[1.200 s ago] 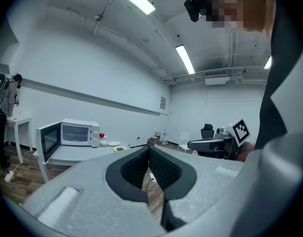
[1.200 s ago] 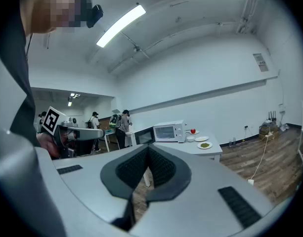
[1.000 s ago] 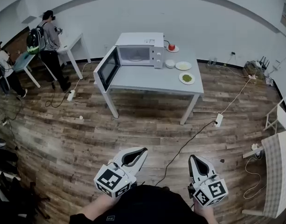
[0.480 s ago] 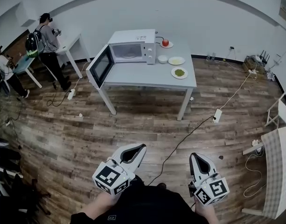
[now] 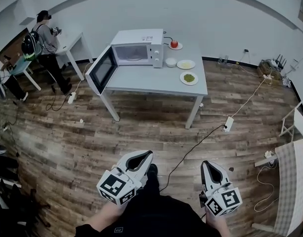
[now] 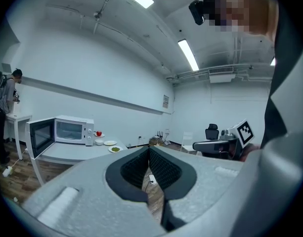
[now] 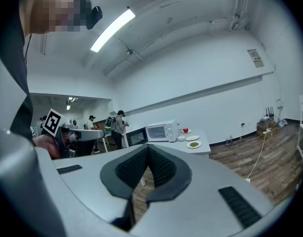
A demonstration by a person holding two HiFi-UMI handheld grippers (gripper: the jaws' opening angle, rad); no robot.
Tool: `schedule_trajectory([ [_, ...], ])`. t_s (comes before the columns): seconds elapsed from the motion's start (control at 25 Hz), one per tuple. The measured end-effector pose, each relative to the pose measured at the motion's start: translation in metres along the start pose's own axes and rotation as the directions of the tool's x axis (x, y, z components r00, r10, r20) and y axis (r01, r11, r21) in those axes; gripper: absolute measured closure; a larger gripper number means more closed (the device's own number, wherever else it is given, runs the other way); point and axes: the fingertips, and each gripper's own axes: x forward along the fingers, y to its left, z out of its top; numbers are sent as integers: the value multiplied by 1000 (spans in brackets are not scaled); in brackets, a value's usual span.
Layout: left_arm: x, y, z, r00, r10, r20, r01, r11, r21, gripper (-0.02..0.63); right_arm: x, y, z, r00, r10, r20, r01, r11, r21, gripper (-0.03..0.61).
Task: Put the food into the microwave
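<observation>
While the food is sitting out on the grey table [image 5: 156, 84], well apart from the person, neither tool is carrying anything. The plate of green food [image 5: 189, 77] is lying nearest the front edge, to the right of the microwave [image 5: 134, 48]. A paler plate [image 5: 186, 64] is lying just behind it, a small white bowl [image 5: 170, 62] is standing beside the oven's control panel, and something red and round [image 5: 174, 44] is sitting on a plate at the back.

The microwave door [image 5: 102, 69] is hanging wide open, jutting past the table's left corner, so the cavity is ready.

Down here the left gripper [image 6: 149, 149] is showing its jaws pressed together with nothing between them, and the right gripper [image 7: 148, 147] is doing the same.

So the step in hand, I'd say, is the approach. It is calling for a line toward the table's front and right, clear of that door. The cable [image 5: 191, 154] is trailing across the wooden floor toward the power strip [image 5: 228, 125], so feet are needing care. Jaws should be spreading before the reach, then biting a plate's rim and holding it level.
</observation>
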Motion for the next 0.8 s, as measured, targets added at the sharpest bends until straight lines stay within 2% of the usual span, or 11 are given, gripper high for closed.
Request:
schedule_trajectory([
  [0.44, 65, 114, 29, 1000, 3, 31, -3, 1000, 27, 604, 133, -28, 39, 1000, 6, -2, -6, 999, -34, 563],
  [0.8, 81, 216, 42, 998, 34, 47, -35, 999, 18, 604, 244, -28, 60, 999, 24, -37, -26, 998, -51, 563],
])
